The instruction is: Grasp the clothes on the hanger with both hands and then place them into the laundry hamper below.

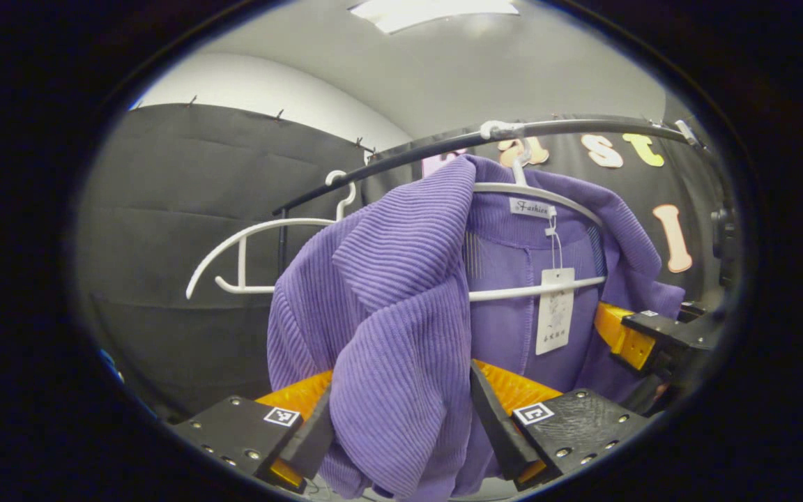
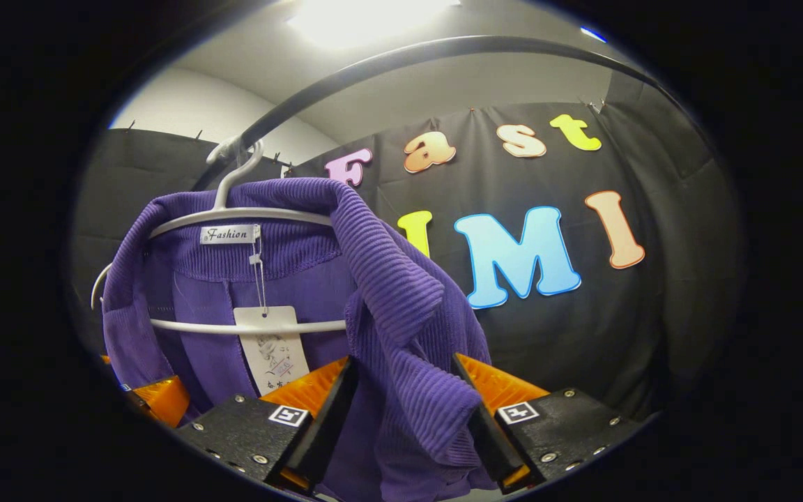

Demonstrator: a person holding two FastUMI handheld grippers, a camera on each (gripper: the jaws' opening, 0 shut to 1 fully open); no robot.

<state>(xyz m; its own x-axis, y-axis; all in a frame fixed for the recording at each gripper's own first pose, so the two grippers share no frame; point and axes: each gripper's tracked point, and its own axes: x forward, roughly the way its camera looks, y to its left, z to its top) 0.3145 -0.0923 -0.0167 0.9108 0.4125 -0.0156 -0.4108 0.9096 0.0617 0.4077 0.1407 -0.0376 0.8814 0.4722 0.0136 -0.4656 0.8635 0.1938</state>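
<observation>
from the left gripper view i see my left gripper closed on a fold of the purple ribbed cardigan, a finger pressing the cloth from either side near the front edge of the garment. the cardigan hangs on a white hanger whose hook sits over the dark rail above. a white paper tag dangles on a thread from the neck label, lying against the inside back of the cardigan and across the hanger's lower bar. to the left on the same rail hangs a second white hanger, bare. further off on the right of this view i can see the right gripper at the cardigan's other front edge.

in the right gripper view my right gripper is clamped on the opposite lapel of the cardigan, cloth bunched between the two fingers and both touching it. the hanger and rail are above, the tag just left of my fingers. low at the left edge part of the left gripper shows against the cloth. the garment is on the hanger, up at the rail.
</observation>
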